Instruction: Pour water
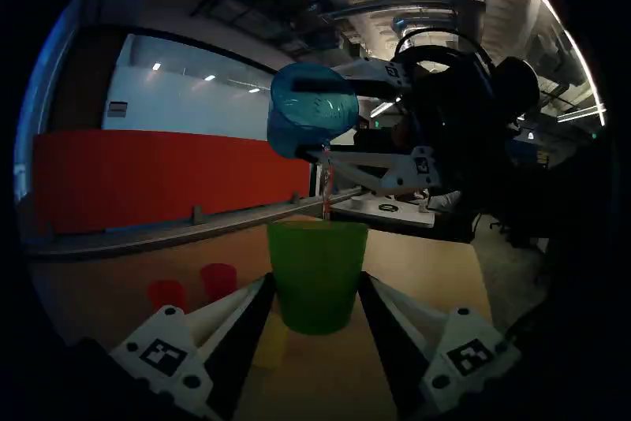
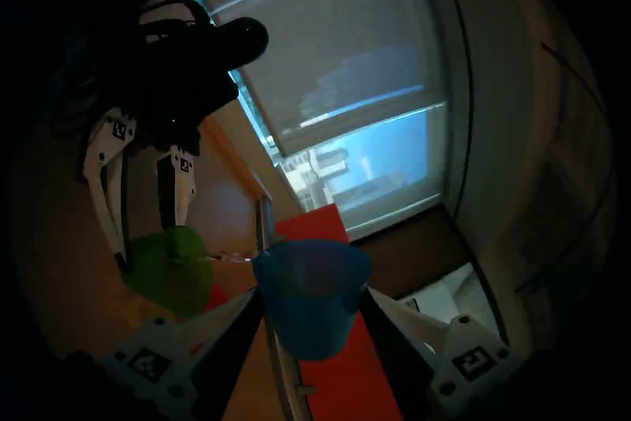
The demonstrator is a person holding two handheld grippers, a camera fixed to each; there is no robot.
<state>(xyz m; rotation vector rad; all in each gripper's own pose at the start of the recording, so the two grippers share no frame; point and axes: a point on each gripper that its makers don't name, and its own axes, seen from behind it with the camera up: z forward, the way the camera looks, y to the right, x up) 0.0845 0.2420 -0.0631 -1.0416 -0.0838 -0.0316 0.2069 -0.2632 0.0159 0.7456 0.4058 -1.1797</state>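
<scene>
On the tabletop (image 1: 426,263), far left in the left gripper view, two red cups (image 1: 218,279) are sitting side by side. Moving right, the left hand-held gripper (image 1: 316,283) is squeezing an upright green cup (image 1: 317,259) between both fingers; whether its base is touching the wood, I cannot tell. Right above it a blue cup (image 1: 310,109) is tipping over, and a thin stream of water (image 1: 326,192) is falling into the green one. Over in the right gripper view, the green cup is showing at left, the stream is running across, and the right hand-held gripper (image 2: 311,299) is pinching the blue cup with both fingers, a bright window (image 2: 355,90) glowing behind.
</scene>
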